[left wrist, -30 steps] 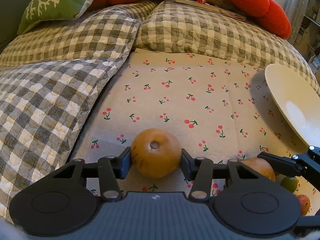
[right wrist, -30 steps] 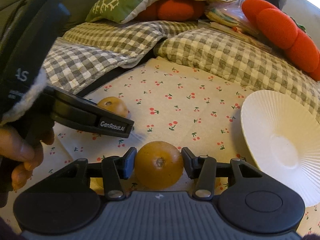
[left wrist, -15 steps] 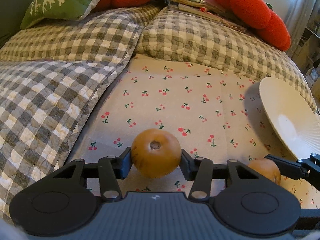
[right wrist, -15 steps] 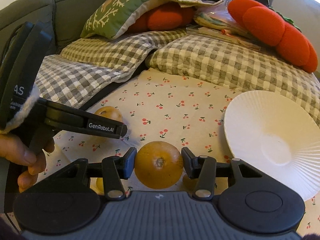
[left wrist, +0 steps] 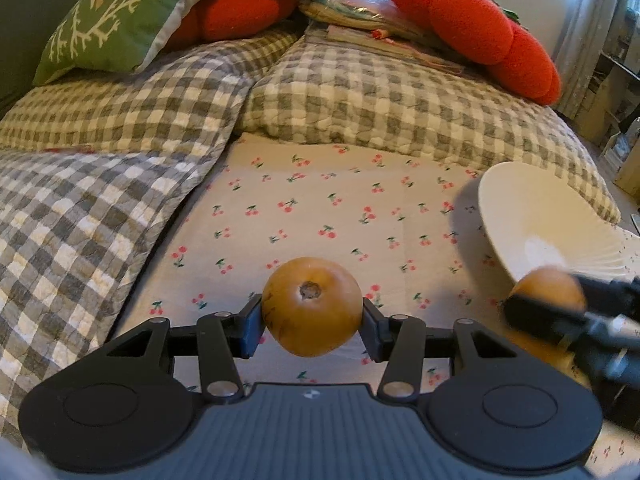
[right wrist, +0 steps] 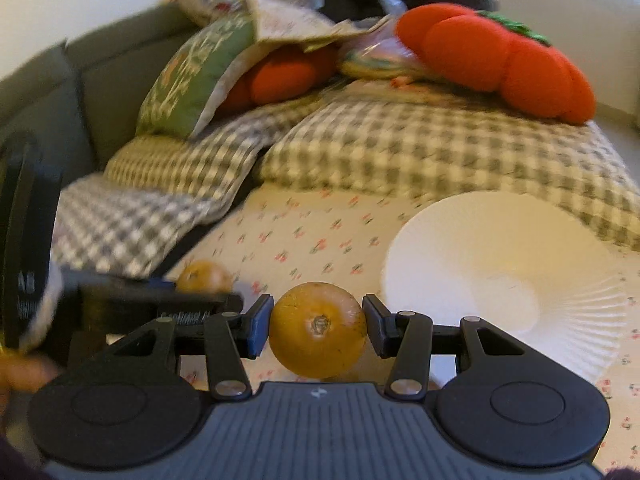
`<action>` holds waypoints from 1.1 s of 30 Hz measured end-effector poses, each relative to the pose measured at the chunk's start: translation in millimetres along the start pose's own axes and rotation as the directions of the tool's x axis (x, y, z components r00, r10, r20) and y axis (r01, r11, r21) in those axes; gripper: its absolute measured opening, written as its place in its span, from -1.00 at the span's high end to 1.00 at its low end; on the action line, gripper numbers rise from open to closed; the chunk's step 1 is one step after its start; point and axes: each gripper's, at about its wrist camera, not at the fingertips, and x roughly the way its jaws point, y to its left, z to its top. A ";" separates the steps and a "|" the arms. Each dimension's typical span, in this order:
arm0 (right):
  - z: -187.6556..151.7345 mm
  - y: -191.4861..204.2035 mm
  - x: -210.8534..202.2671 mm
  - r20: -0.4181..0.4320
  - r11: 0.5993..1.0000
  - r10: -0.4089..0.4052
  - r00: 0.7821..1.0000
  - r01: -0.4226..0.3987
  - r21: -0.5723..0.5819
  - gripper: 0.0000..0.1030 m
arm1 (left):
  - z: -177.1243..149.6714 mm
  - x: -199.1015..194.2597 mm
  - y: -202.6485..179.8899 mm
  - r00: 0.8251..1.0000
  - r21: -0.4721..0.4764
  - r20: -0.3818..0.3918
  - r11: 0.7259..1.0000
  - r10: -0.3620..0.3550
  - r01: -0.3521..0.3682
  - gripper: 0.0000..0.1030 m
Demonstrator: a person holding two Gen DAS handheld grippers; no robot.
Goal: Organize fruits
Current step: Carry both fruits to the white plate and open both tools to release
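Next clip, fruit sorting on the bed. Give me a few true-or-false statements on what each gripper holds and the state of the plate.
1. The left gripper holds a brown-orange fruit between its jaws. True.
2. The right gripper is empty. False: it grips a second round fruit.
3. The white plate already has fruit on it. False: nothing lies on it.
4. The plate rests on the cherry-print sheet. True.
5. A red pumpkin-shaped cushion lies behind the checked quilt. True.
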 end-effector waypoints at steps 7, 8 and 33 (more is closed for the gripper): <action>6.1 -54.2 -15.1 0.051 0.984 -0.054 0.997 0.044 0.174 0.13 | 11.5 3.3 -29.9 0.999 0.045 0.047 0.999 -0.027 0.024 0.23; 5.0 -63.4 -15.4 0.054 0.978 -0.063 0.997 0.051 0.203 0.12 | 14.3 3.7 -35.9 0.998 0.054 0.058 0.998 -0.036 0.033 0.23; -16.5 -165.7 12.9 0.031 0.802 -0.109 0.994 0.069 0.594 0.13 | 22.4 47.3 -153.4 0.944 0.277 0.059 0.914 -0.325 0.297 0.23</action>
